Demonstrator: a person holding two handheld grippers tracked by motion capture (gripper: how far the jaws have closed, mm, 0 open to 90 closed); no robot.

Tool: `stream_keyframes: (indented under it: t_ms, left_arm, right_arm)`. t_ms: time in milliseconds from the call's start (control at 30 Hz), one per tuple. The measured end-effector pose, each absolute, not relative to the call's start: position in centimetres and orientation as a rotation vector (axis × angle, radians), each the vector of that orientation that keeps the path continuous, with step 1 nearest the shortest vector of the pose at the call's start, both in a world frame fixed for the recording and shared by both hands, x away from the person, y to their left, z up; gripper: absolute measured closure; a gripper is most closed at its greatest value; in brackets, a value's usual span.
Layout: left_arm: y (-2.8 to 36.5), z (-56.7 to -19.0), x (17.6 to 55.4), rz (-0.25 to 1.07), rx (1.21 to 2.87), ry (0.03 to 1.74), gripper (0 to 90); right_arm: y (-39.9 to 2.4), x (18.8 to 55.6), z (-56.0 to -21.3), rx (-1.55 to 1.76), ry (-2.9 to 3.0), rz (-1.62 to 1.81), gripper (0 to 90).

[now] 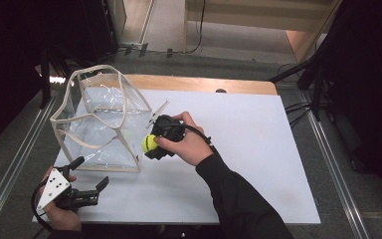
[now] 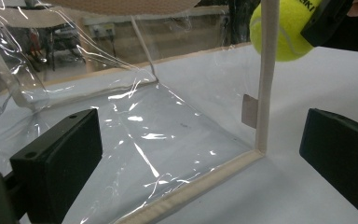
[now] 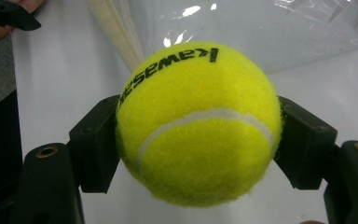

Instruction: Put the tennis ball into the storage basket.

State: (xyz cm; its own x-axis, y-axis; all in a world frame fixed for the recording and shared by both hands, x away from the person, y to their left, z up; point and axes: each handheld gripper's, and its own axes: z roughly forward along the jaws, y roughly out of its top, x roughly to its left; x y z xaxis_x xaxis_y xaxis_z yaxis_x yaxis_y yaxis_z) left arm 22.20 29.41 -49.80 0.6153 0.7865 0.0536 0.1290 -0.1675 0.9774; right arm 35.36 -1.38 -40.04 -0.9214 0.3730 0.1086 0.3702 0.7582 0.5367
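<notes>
My right gripper (image 1: 149, 145) is shut on a yellow tennis ball (image 1: 149, 144), held just off the white table beside the front right corner of a clear plastic bag (image 1: 99, 124) with cream trim. In the right gripper view the ball (image 3: 198, 123) sits squeezed between the two black pads (image 3: 95, 144), with the bag's clear wall (image 3: 270, 28) behind it. My left gripper (image 1: 92, 172) stands open near the table's front left edge, its jaws pointing at the bag's lower front edge. Through the left gripper view I see the bag's cream corner post (image 2: 266, 70) and the ball (image 2: 284, 28) beyond it.
The white table top (image 1: 258, 149) stretches bare to the right of the hand. A wooden strip (image 1: 204, 83) runs along its far edge. Metal rails (image 1: 333, 164) flank the table on both sides, and dark stands and cables (image 1: 303, 107) lie at the right.
</notes>
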Motion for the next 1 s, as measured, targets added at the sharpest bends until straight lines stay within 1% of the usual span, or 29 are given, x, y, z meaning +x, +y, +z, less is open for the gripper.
stream_keyframes:
  t_ms: [1000]
  left_arm:
    - [29.4,-49.8,22.2,0.693,1.662,0.765,0.0]
  right_arm:
    - [-0.9,36.1,-34.4,0.581,2.934,0.937,24.1]
